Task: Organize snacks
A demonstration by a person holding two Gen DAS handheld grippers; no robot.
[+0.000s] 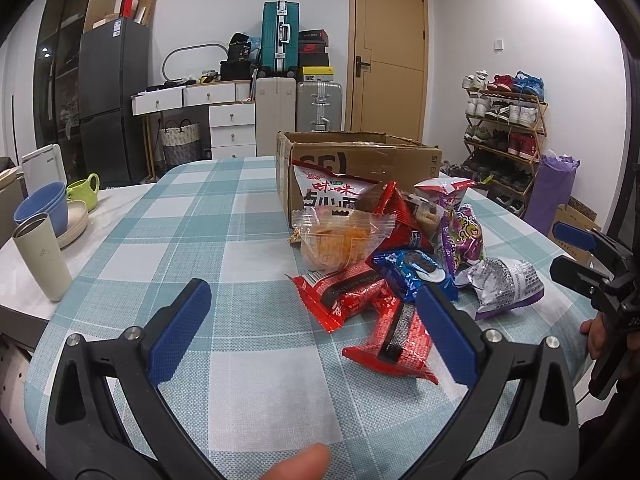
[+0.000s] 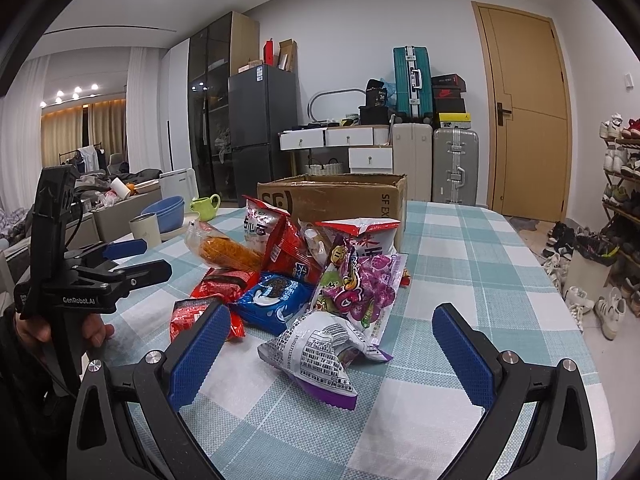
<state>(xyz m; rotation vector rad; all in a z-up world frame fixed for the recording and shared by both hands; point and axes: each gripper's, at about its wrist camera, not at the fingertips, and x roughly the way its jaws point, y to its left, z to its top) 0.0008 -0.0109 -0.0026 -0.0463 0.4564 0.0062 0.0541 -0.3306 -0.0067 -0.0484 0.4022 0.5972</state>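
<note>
A: What is laid out, from the largest thing down?

B: A table (image 1: 240,216) covered in a teal checked cloth is seen, with an open cardboard box (image 1: 360,168) set toward its far side. A heap of snack packets is piled against the box's near wall: a large red-and-white bag (image 1: 326,192) leaned on the box, a purple candy bag (image 2: 360,284), a silver-and-purple packet (image 2: 320,356) lying nearest the right gripper, red wafer packs (image 1: 348,292), and a blue cookie pack (image 2: 276,296).

A: And the grippers?

B: The left gripper (image 1: 312,328) is held above the cloth with its jaws spread wide and nothing between them. The right gripper (image 2: 332,352) is likewise spread and empty, with the silver packet lying just ahead.

A: What could go wrong?

B: The packets are overlapped, so two could be pinched together, or neighbours dragged off the heap. The crinkled foil could slip from the pads if only a corner is caught. The puffed bags could be crushed by a hard squeeze.
</note>
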